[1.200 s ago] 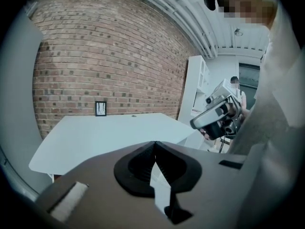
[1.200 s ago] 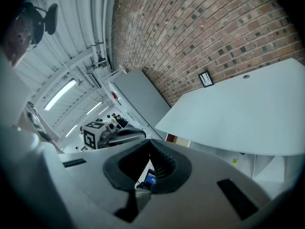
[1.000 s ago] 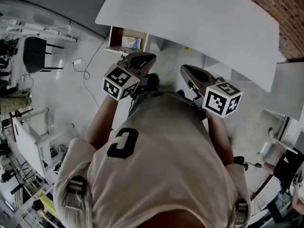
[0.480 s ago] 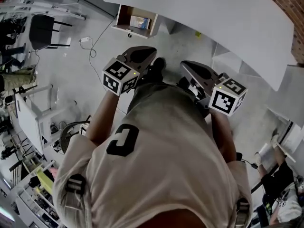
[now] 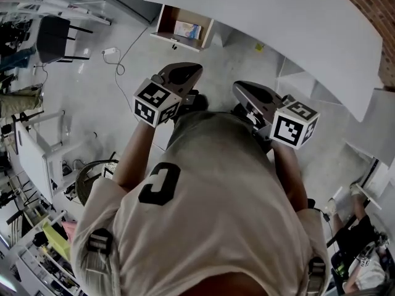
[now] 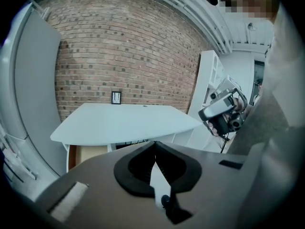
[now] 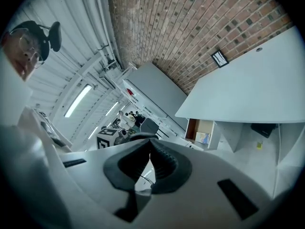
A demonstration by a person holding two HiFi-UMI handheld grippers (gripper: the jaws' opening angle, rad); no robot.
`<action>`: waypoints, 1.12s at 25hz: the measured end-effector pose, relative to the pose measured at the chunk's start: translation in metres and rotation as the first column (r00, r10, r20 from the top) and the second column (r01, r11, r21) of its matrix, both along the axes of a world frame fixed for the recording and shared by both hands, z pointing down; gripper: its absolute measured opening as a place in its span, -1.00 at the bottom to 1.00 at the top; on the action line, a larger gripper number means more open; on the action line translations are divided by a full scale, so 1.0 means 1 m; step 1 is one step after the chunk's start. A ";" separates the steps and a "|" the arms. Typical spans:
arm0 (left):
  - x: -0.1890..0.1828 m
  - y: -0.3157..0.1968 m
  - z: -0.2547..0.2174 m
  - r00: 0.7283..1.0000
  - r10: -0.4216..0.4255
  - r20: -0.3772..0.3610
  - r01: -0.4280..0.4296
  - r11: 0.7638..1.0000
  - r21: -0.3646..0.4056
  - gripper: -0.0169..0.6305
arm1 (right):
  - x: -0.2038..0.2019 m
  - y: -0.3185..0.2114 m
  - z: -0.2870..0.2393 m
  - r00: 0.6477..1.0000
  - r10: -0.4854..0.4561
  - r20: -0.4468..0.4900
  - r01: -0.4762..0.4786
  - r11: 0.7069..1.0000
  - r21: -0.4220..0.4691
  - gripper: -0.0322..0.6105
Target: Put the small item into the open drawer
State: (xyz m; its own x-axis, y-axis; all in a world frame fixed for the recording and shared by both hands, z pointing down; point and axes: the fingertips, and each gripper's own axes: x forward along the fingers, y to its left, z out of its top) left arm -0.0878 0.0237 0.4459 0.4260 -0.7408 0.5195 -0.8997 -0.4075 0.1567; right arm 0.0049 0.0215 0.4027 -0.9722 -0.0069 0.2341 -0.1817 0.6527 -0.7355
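Observation:
A white desk (image 5: 278, 17) fills the top of the head view. Under its left end a wooden drawer (image 5: 165, 22) stands open, and a small blue-and-white item (image 5: 187, 29) lies inside it. Both grippers hang in front of my chest, well short of the desk. My left gripper (image 5: 182, 74) is shut with nothing in it. My right gripper (image 5: 245, 91) is shut and empty too. The right gripper view shows the drawer (image 7: 200, 127) with the item (image 7: 203, 138) far beyond the closed tips (image 7: 151, 141). The left gripper view shows the desk (image 6: 124, 120) beyond its closed tips (image 6: 155, 144).
A black chair (image 5: 52, 39) and a loose cable (image 5: 117, 60) are on the floor at the left. White shelving (image 5: 37, 165) stands at the lower left. A brick wall (image 5: 370, 11) rises behind the desk. A small yellow scrap (image 5: 259, 47) lies under the desk.
In the head view the desk and drawer have slid up and to the right. Both grippers stayed shut near my chest and shifted only a little.

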 end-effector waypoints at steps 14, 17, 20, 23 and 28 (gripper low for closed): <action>-0.145 0.063 0.037 0.984 -0.123 -0.131 0.117 0.992 -0.052 -0.93 | -0.114 0.051 0.021 0.987 -0.025 -0.156 0.022 0.999 -0.026 -0.89; -0.161 0.072 0.043 0.983 -0.110 -0.148 0.104 0.993 -0.047 -0.93 | -0.135 0.063 0.027 0.982 -0.032 -0.186 0.027 0.999 -0.030 -0.89; -0.178 0.083 0.042 0.986 -0.094 -0.139 0.090 0.995 -0.031 -0.93 | -0.157 0.077 0.031 0.981 -0.043 -0.192 0.033 0.998 -0.055 -0.89; -0.192 0.093 0.041 0.989 -0.073 -0.130 0.071 0.997 -0.022 -0.93 | -0.174 0.095 0.034 0.978 -0.064 -0.198 0.052 0.997 -0.065 -0.89; -0.214 0.115 0.046 0.992 -0.057 -0.111 0.054 0.998 -0.037 -0.93 | -0.189 0.118 0.031 0.975 -0.078 -0.209 0.070 0.996 -0.046 -0.89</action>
